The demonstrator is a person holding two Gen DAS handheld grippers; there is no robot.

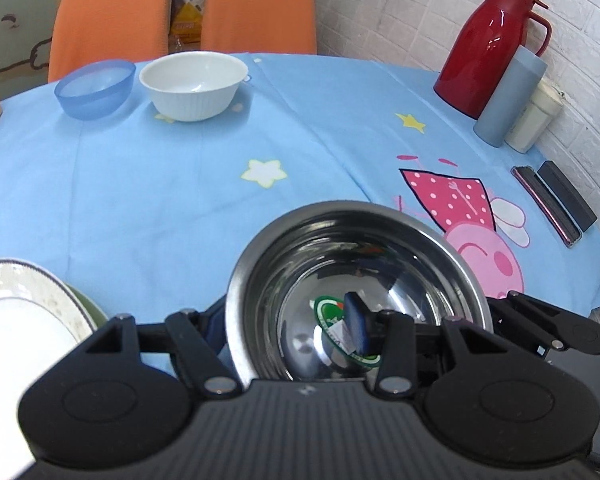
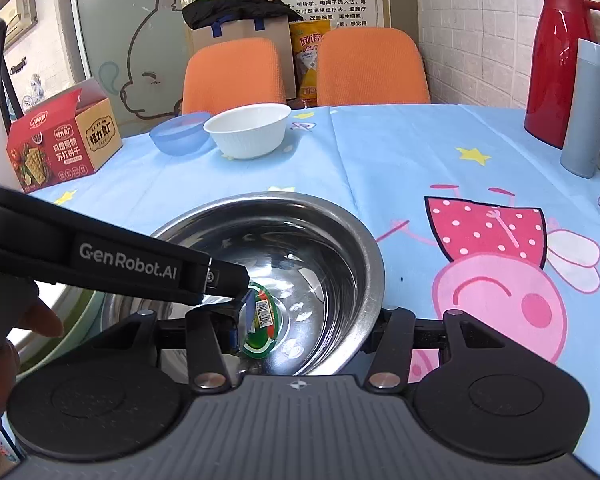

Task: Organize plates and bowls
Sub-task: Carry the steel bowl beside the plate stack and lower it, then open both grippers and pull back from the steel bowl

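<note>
A steel bowl (image 1: 360, 280) with a green sticker inside sits near the table's front edge; it also shows in the right wrist view (image 2: 300, 248). My left gripper (image 1: 292, 332) straddles its near-left rim, one blue pad inside, one outside, apparently clamped on the wall. My right gripper (image 2: 304, 328) straddles the bowl's right rim the same way. A white bowl (image 1: 194, 84) and a blue plastic bowl (image 1: 94, 88) stand at the far side. A patterned white plate (image 1: 24, 312) lies on a green dish at the left.
A red thermos (image 1: 492, 44), a blue-grey cup (image 1: 510, 96) and a cream cup stand at the right by the wall, with a phone (image 1: 544, 204) and black case. A red cracker box (image 2: 64, 136) is far left. Two orange chairs (image 1: 256, 8) behind the table.
</note>
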